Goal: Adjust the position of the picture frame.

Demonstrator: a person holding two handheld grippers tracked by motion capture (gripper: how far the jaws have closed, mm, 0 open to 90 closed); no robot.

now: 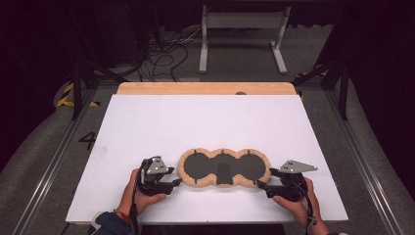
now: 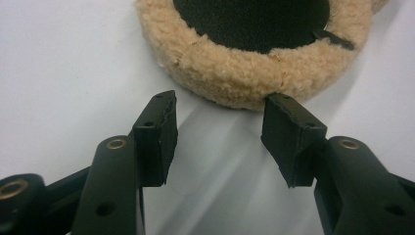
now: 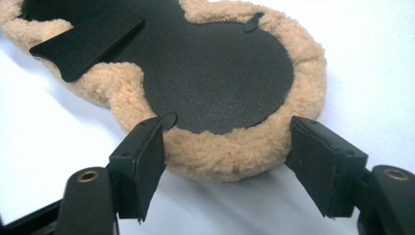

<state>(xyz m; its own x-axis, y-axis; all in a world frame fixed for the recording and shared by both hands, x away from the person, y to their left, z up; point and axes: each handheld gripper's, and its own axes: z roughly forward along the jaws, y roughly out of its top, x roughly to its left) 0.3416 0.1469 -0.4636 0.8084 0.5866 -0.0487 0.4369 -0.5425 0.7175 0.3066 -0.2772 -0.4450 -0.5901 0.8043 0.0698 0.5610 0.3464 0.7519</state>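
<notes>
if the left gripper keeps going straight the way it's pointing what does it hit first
Most likely the fleecy tan rim of the three-lobed pad, directly ahead of the left gripper. Its jaws stand open, with bare white table between them; the right-hand jaw tip looks at or very near the fleece already.

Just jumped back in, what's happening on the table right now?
A person holds a gripper in each hand at the two ends of a tan fleece piece with a black inner face, which lies flat on the white table. The left gripper sits at its left end, the right gripper at its right end. In both gripper views the fingers stand open, straddling the fleecy rim without clamping it. Nothing is lifted yet.
</notes>
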